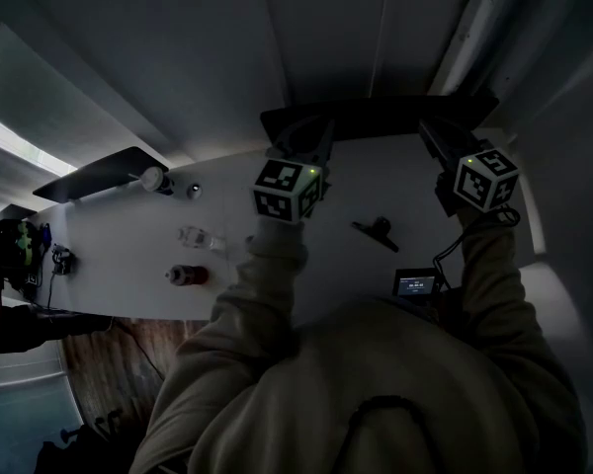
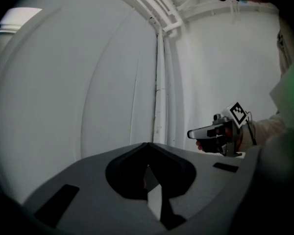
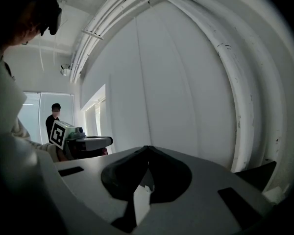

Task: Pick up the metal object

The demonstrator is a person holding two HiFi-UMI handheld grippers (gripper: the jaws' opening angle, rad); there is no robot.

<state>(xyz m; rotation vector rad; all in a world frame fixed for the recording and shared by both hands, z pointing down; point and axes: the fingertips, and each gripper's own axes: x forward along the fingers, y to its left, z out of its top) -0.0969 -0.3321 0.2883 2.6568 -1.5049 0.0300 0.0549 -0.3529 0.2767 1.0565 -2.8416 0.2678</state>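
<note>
On the white table (image 1: 336,181) lies a dark T-shaped metal-looking object (image 1: 376,230), below and between my two raised grippers. My left gripper (image 1: 301,136) with its marker cube is held above the table's middle, jaws closed to a point with nothing in them (image 2: 148,145). The right gripper (image 1: 433,138) hovers at the table's right end, equally shut and empty (image 3: 147,147). Both point level at the white wall, away from the object. Each gripper view catches the other gripper: the right gripper (image 2: 210,131) and the left gripper (image 3: 85,142).
A clear bottle (image 1: 198,237), a red object (image 1: 188,275), a white round cap (image 1: 153,178) and a small shiny piece (image 1: 193,191) lie on the table's left half. A small device with a lit screen (image 1: 415,284) sits near the front edge. A person (image 3: 54,117) stands far off.
</note>
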